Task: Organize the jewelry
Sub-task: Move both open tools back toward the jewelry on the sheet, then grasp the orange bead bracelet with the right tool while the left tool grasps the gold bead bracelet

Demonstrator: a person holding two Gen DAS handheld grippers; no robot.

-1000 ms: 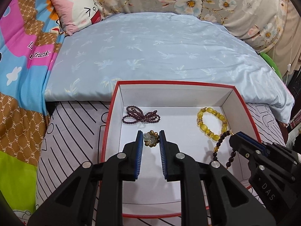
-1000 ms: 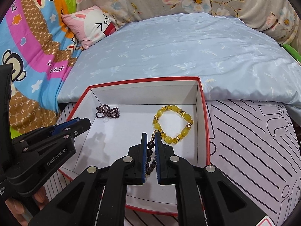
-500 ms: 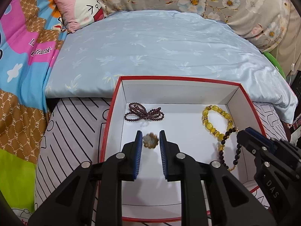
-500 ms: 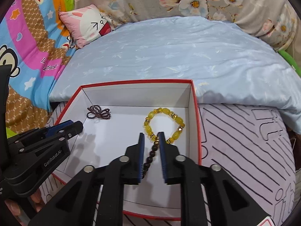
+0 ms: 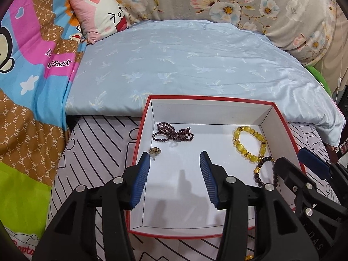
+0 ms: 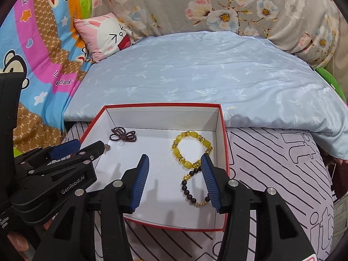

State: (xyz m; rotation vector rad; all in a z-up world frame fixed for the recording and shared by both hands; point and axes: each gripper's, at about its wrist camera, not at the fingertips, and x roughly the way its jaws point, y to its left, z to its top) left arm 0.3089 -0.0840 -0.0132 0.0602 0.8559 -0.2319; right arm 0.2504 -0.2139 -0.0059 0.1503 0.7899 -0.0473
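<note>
I am letting go inside the red-rimmed white box (image 5: 280,117) on the bed. My left gripper (image 5: 175,159) is opening, nothing between its jaws; the small bronze trinket (image 5: 154,151) lies loose by its left pad. My right gripper (image 6: 174,163) is opening too, and the dark bead bracelet (image 6: 190,187) lies on the box floor between its pads, unpinched. To finish well, I should lift both straight up, snagging nothing. The bracelet's top touches the glossy yellow bead bracelet (image 6: 191,150); a maroon strand (image 5: 173,131) sits bunched behind.
</note>
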